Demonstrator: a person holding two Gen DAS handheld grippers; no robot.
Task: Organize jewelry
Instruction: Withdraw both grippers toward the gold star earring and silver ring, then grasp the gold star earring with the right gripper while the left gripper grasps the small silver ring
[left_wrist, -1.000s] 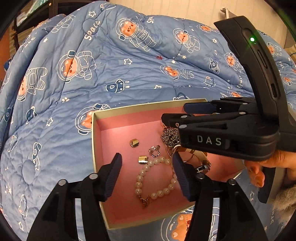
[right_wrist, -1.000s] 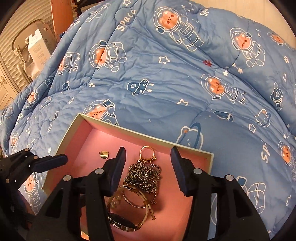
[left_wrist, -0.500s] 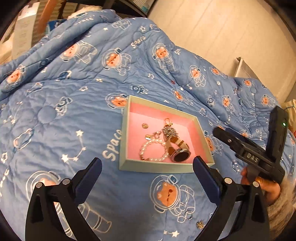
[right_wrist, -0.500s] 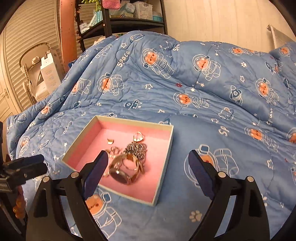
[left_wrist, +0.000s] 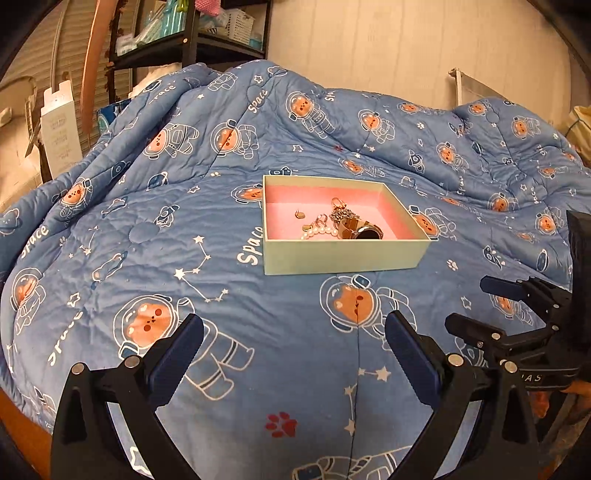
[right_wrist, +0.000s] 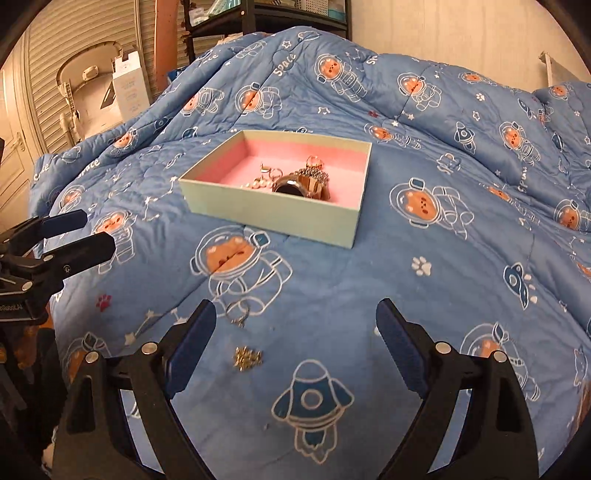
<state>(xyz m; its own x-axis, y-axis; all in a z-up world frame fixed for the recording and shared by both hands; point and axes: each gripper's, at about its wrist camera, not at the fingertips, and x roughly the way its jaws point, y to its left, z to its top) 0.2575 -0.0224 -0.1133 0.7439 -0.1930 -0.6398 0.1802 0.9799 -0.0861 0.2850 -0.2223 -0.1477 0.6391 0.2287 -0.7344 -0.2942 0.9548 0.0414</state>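
Note:
A pale green box (left_wrist: 343, 254) with a pink lining lies on the blue astronaut quilt (left_wrist: 147, 229). Inside it are a watch (left_wrist: 364, 232), a pearl bracelet (left_wrist: 319, 232), a chain (left_wrist: 341, 214) and small gold pieces. My left gripper (left_wrist: 291, 332) hovers over the quilt well short of the box, open and empty. My right gripper (right_wrist: 295, 314) is also open and empty, back from the box (right_wrist: 273, 214). Between its fingers on the quilt lie a small gold cluster (right_wrist: 247, 357) and a thin ring-like piece (right_wrist: 238, 312). Each gripper shows in the other's view, the right gripper (left_wrist: 474, 304) and the left gripper (right_wrist: 92, 230).
A dark shelf (left_wrist: 192, 40) with baskets stands behind the bed at the back left. A white carton (right_wrist: 129, 88) leans beside it. A panelled wall (left_wrist: 388, 44) runs along the back. The quilt rises in folds behind the box and to the right.
Both grippers have pulled back from over the box and opened wide. The box, close under the fingers before, now lies farther off on the quilt.

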